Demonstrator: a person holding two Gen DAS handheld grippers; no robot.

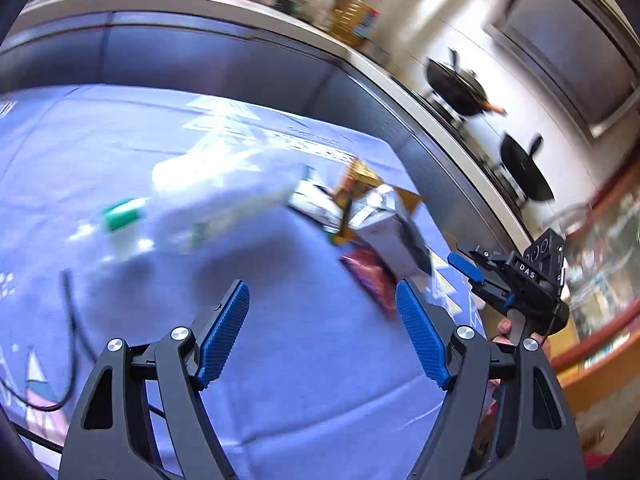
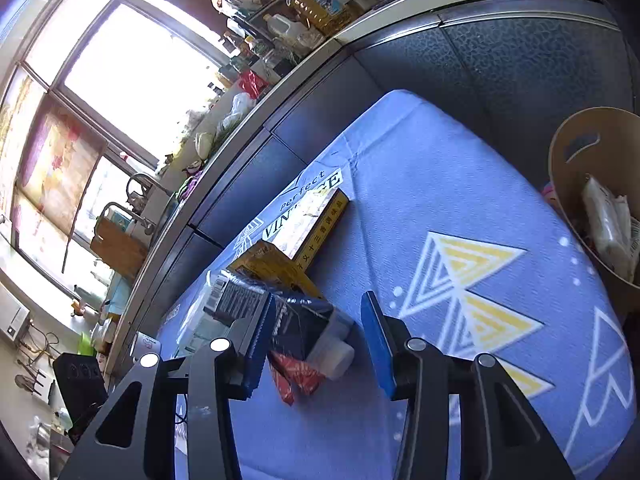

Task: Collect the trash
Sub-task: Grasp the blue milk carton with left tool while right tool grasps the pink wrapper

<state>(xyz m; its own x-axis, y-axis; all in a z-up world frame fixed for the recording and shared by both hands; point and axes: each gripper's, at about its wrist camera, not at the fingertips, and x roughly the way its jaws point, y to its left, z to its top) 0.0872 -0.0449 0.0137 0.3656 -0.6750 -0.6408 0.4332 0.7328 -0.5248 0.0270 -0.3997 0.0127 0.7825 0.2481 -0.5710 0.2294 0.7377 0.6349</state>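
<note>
On the blue patterned mat (image 2: pixel 460 184), the left gripper (image 1: pixel 322 332) hovers with its blue pads apart and empty, the blurred clear plastic bottle with a green cap (image 1: pixel 192 204) well ahead to its left. The right gripper (image 2: pixel 316 344), jaws also apart, is nearer the pile: the dark carton with a white spout (image 2: pixel 308 324) lies just ahead between its fingers, long axis running away toward the yellow cardboard box (image 2: pixel 304 232). The beige plastic bin (image 2: pixel 592 196) stands far right.

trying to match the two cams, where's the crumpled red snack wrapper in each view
Left wrist: the crumpled red snack wrapper lies right of centre, blurred, on the blue patterned mat just beyond the left gripper.
Right wrist: it lies low, left of centre, between the open fingers of the right gripper.
Shared landmark: the dark silver-topped carton right beside it.
</note>
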